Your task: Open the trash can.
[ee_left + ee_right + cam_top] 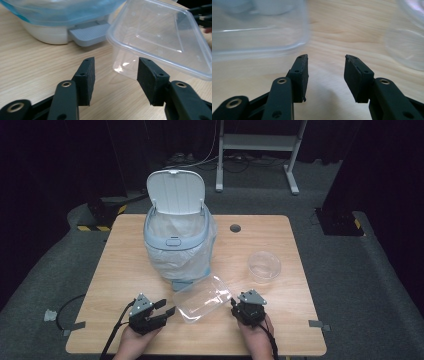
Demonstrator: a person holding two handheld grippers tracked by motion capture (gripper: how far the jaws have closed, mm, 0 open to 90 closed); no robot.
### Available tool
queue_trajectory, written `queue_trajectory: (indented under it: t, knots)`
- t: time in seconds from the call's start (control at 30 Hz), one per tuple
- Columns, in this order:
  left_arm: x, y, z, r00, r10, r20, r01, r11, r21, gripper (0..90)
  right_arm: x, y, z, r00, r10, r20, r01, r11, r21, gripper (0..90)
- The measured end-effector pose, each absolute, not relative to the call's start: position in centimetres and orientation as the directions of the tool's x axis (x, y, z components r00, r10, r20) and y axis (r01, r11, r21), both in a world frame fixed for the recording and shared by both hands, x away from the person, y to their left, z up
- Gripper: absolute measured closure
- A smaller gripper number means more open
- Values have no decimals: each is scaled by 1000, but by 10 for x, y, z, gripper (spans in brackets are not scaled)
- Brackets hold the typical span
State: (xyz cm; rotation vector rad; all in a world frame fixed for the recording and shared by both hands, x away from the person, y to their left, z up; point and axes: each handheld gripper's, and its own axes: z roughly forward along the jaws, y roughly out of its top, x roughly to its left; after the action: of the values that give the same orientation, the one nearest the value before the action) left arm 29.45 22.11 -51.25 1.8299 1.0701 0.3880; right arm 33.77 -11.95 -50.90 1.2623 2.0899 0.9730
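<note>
The clear rectangular container lay on the tabletop, just in front of the lined bin. At its 9 o'clock my left gripper held its fingers open, empty. At its 3 o'clock my right gripper stood open, gripping nothing. A round bowl sat at 2 o'clock.

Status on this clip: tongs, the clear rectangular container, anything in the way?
Left tongs open, nothing between them. Right tongs open, empty. Clear rectangular container on the table between them, untouched. Lined pedal bin close behind it, round clear bowl to its right.
</note>
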Motion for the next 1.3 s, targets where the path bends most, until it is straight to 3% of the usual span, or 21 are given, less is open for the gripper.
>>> queue_trajectory:
  t: [0.3, 0.57, 0.73, 0.97, 1.13, 1.17, 1.3]
  knots:
    - [296, 223, -516, 548, 820, -162, 506, -171, 846, 486, 336, -108, -504, -494, 867, -70, 468, 333, 819, 561]
    - [296, 253, -515, 506, 847, -165, 515, -143, 845, 485, 309, -80, -504, -612, 786, -87, 411, 410, 814, 556]
    - [290, 255, -514, 507, 844, -176, 514, -133, 847, 487, 309, -82, -504, -592, 799, -110, 418, 421, 805, 567]
    - [291, 239, -517, 533, 831, -159, 514, -169, 841, 489, 344, -99, -507, -473, 875, -104, 462, 347, 816, 572]
    - [295, 237, -517, 527, 833, -169, 519, -157, 840, 492, 357, -95, -507, -468, 878, -97, 453, 332, 827, 574]
    - [296, 239, -517, 522, 837, -163, 518, -158, 841, 496, 358, -91, -509, -489, 868, -88, 451, 338, 826, 607]
    - [300, 246, -515, 517, 841, -162, 518, -157, 841, 492, 348, -89, -509, -515, 853, -83, 444, 348, 826, 584]
